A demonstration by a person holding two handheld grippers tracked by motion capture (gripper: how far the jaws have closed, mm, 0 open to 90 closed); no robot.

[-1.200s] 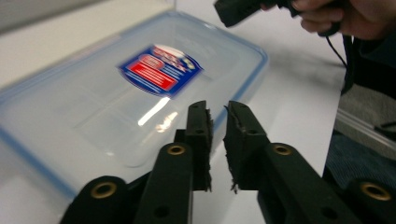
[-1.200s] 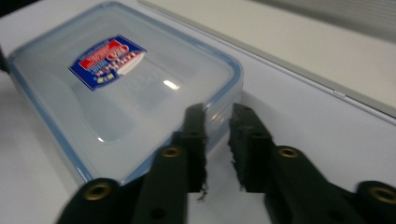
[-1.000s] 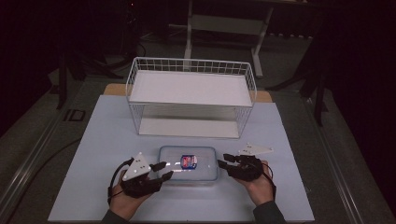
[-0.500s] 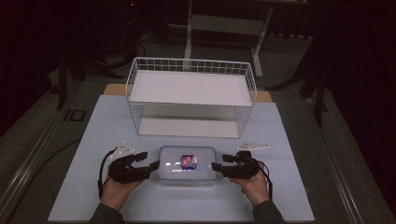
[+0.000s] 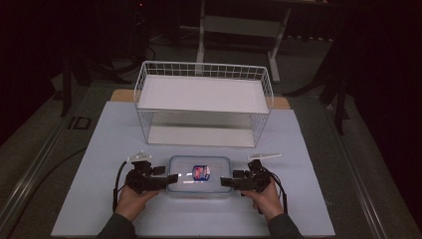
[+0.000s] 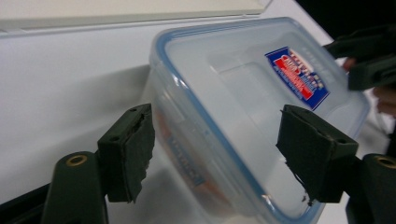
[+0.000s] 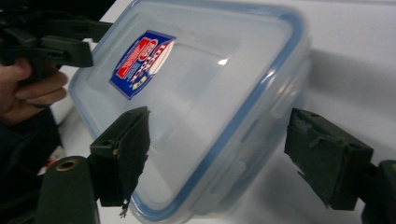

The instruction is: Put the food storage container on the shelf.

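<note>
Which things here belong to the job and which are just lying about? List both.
In the job: plastic box, left gripper, right gripper, both open at the box's ends.
Lying about: wire basket, white table, desk frame behind.

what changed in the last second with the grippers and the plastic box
Both grippers closed in on the clear box. The left gripper swung out to the left, then came back in to the box's left end; the right gripper slid in to its right end. In the gripper views the jaws of each stand open astride a corner, not clamped. The box and the wire basket kept their places.
</note>
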